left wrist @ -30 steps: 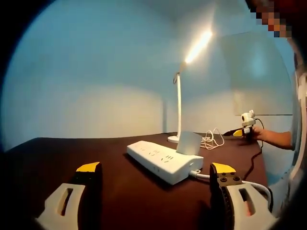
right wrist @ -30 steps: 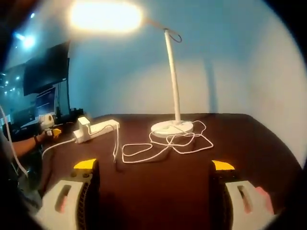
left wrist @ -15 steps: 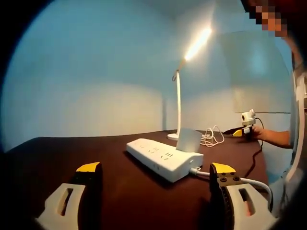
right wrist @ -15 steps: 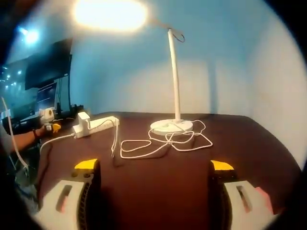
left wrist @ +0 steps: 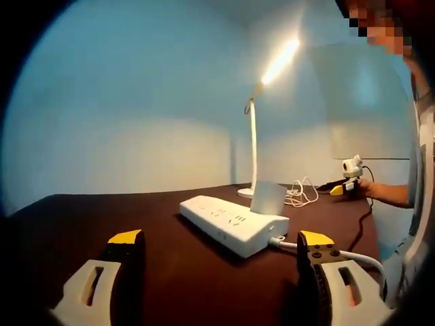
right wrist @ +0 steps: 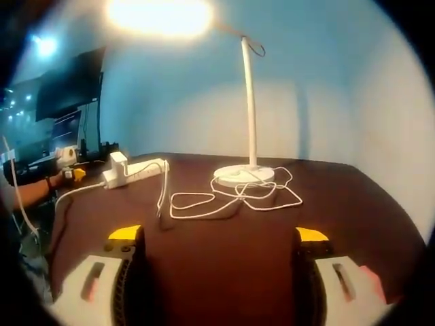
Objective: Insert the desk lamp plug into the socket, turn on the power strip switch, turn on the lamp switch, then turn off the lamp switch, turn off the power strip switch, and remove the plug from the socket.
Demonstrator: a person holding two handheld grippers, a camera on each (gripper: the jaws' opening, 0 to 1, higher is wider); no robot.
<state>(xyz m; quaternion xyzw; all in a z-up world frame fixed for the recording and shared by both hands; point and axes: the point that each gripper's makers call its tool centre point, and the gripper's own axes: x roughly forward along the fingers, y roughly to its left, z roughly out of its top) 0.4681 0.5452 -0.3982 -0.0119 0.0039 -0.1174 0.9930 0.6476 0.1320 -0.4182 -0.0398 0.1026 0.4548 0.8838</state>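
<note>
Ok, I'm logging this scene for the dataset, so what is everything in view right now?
Desk lamp: one, white, lit, standing at the table's far side.
Lamp cord: one, white, looped loosely beside the lamp base.
Power strip: one, white, lying on the table.
Plug adapter: one, white, seated in the strip.
Table: one, dark brown.
Wall: light blue.
Monitor: one, dark, at the room's edge.
Left tool: yellow-tipped, open, empty.
Right tool: yellow-tipped, open, empty.

The long white power strip [left wrist: 231,223] looks like smooth, slightly glossy plastic. The dark brown counter [right wrist: 224,251] beneath is matt. The slim white desk lamp [right wrist: 250,109] at upper centre has a smooth finish.
</note>
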